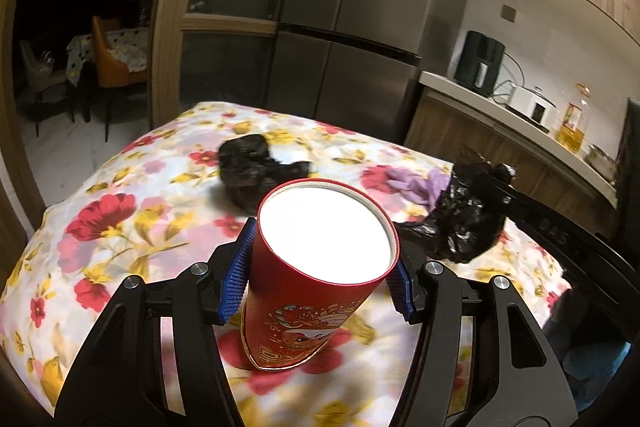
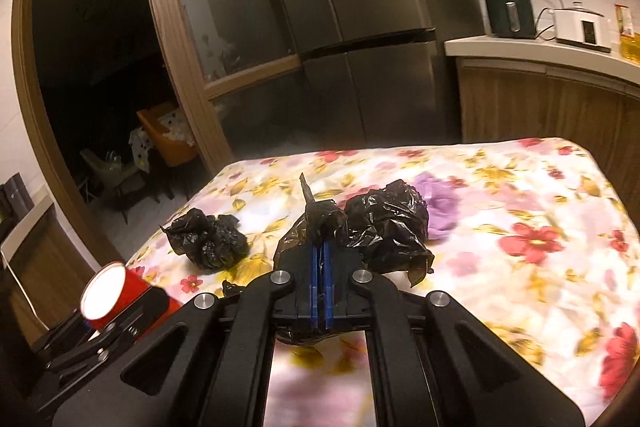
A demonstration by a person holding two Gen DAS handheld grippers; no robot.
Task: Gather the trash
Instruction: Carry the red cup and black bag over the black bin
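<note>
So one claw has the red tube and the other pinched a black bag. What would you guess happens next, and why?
Probably the right gripper, shut on a crumpled black bag, carries it over the red tube and drops it in. The left gripper holds the tube upright with its open mouth up, like a bin. Another black bag and a purple wad lie on the floral tablecloth.
</note>
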